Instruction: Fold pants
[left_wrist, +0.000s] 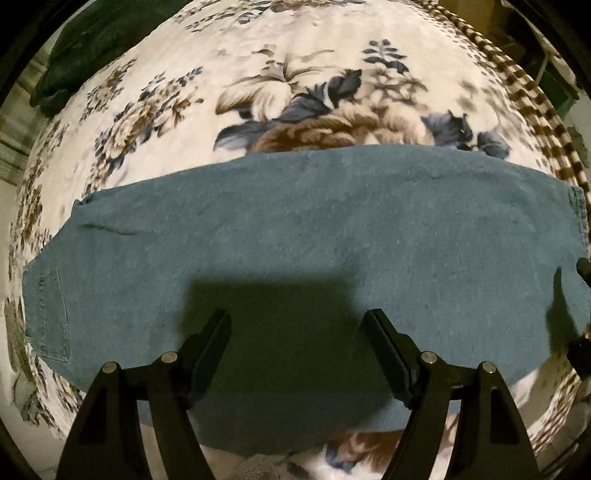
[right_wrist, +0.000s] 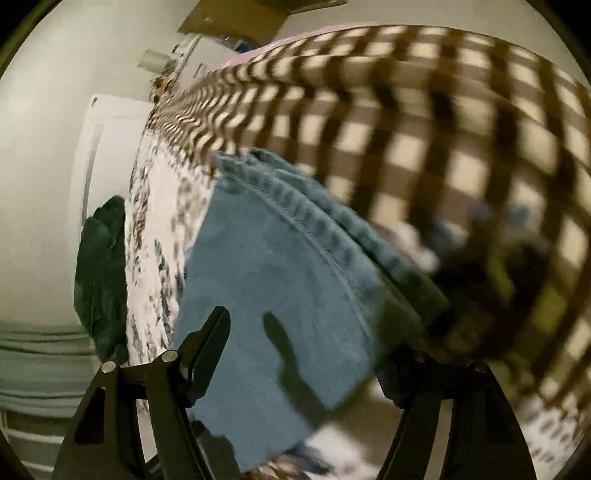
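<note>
The blue denim pants (left_wrist: 295, 229) lie flat across the floral blanket (left_wrist: 258, 92), folded lengthwise, back pocket at the left end and leg hems at the right. My left gripper (left_wrist: 297, 325) is open and empty, hovering over the pants' near edge. In the right wrist view, the pants (right_wrist: 266, 266) show their stitched hem end. My right gripper (right_wrist: 306, 332) is open over that end, its right finger near the hem edge, holding nothing. The right gripper's tip shows at the far right of the left wrist view (left_wrist: 583, 269).
A brown-and-cream checkered border (right_wrist: 443, 122) of the blanket runs beside the hem end. A dark green garment (left_wrist: 85, 48) lies at the blanket's far left corner, also in the right wrist view (right_wrist: 99, 273). A white wall and door (right_wrist: 55, 166) stand beyond.
</note>
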